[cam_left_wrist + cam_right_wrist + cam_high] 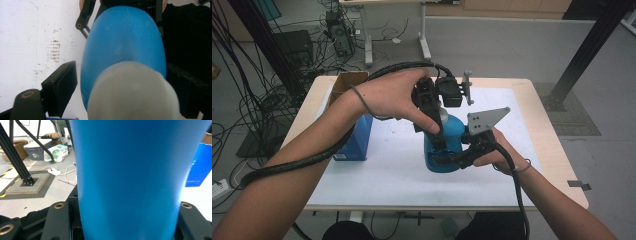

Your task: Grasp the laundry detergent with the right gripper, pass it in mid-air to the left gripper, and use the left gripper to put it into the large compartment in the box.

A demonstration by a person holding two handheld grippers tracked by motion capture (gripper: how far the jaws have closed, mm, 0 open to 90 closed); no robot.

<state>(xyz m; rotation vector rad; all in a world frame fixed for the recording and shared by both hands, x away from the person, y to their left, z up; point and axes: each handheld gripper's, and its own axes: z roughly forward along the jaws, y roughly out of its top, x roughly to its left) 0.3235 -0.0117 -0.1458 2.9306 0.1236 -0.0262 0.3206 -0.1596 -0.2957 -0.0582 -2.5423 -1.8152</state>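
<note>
A blue bottle (453,135) with a white cap (443,115) stands on the white mat (382,170). My right gripper (446,160) comes in from the right and is shut on the bottle's lower body (130,177), a jaw on each side of it (125,216). My left gripper (438,122) reaches down from above with its jaws either side of the cap (132,92). In the left gripper view (123,76) a narrow gap shows between the left pad (65,82) and the bottle (125,37), so the pads do not press.
A tall blue box (357,137) stands at the mat's left, also seen in the right gripper view (198,167). An open cardboard box (349,80) sits behind it. A black frame post (582,55) rises off the table's far right corner.
</note>
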